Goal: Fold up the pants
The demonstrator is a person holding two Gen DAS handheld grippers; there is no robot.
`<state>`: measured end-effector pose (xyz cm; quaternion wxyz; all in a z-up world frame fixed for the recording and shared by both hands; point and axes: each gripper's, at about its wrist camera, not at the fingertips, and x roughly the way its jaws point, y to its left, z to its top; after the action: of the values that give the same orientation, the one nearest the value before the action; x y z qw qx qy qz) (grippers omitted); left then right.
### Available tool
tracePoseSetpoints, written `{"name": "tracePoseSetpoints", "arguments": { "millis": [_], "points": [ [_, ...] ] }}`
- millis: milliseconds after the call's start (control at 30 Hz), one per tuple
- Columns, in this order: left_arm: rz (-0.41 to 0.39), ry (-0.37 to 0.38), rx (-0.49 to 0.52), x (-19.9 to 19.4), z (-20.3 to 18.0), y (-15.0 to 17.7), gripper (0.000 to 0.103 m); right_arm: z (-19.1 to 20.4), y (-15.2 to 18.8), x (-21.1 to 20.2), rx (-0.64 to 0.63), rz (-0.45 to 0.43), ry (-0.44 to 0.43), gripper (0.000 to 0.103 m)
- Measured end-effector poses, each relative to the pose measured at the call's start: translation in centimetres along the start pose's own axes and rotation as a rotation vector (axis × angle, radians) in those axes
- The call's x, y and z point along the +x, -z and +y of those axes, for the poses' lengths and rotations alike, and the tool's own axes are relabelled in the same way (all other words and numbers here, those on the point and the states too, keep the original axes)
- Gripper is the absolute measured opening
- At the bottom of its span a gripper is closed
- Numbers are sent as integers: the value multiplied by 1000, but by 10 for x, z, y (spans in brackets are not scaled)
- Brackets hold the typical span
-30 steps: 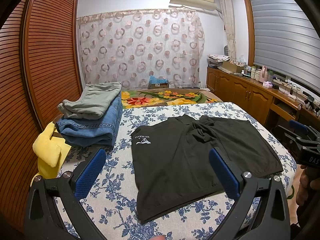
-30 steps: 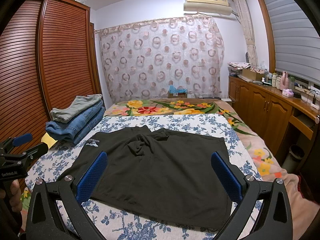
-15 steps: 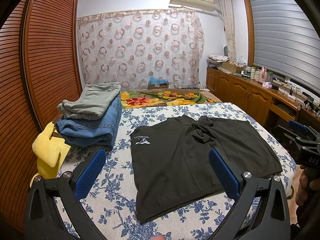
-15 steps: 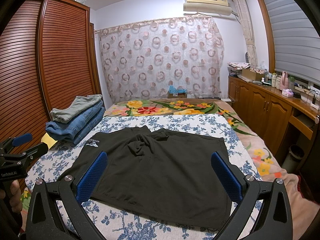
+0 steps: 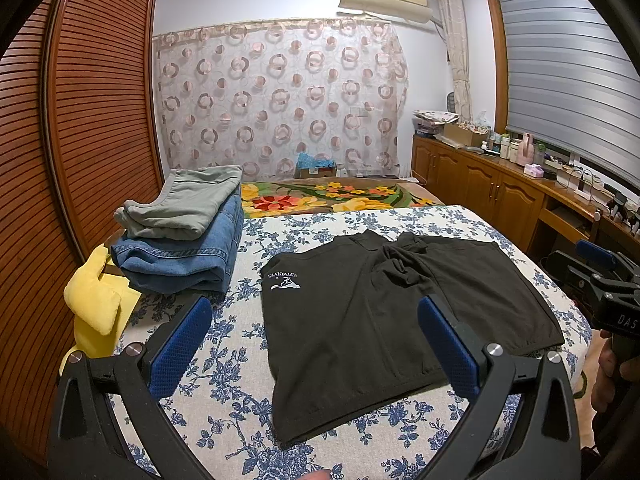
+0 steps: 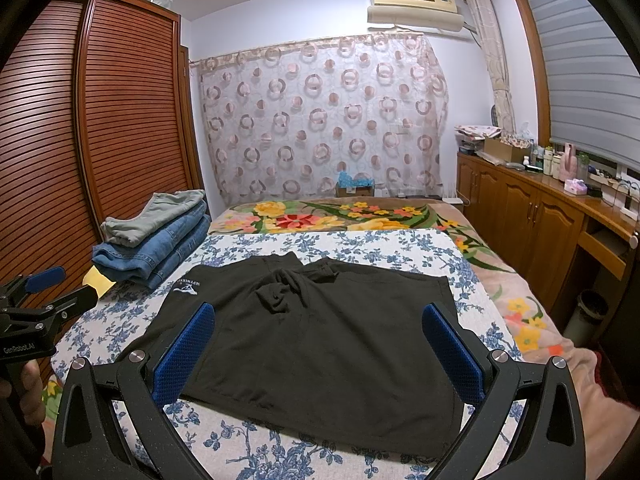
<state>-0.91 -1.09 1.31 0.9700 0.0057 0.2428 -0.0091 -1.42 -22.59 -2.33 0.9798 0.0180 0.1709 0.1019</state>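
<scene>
Pants (image 6: 320, 344), black, lie spread flat mid-bed on the floral sheet (image 5: 224, 364), bunched at the crotch, laid out for a first fold. Left gripper (image 5: 316, 348) and right gripper (image 6: 318, 354) hover spread, holding nothing. Near hem is reachable; folded stack (image 5: 180, 236) crowds the left, the right side is free.

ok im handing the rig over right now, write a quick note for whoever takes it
Left gripper: open, holding nothing, above the near edge of the bed.
Right gripper: open, holding nothing, over the black pants.
Black pants lie spread on the floral sheet, bunched at the middle, no fold made.
Grey pants and jeans sit folded in a stack at the far left.
Left to do: grasp the black pants and fold them.
</scene>
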Motion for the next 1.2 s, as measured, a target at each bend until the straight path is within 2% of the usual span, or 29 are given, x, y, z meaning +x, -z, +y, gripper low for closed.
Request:
{"name": "tracePoseSetpoints", "arguments": {
  "millis": [200,400,567,900,1200],
  "points": [
    [15,2,2,-1,-7,-4,103,2,-1,4,-4,12,-8,103],
    [97,41,-14,16,-3,2,103,-6,-2,16,-14,52,-16,103],
    [144,18,-16,31,7,16,103,-11,0,24,-21,83,-12,103],
    [175,-6,-29,44,27,35,103,-10,5,34,-42,136,-1,103],
    [233,-7,-35,53,45,55,103,-8,12,44,-72,237,-20,103]
  ]
}}
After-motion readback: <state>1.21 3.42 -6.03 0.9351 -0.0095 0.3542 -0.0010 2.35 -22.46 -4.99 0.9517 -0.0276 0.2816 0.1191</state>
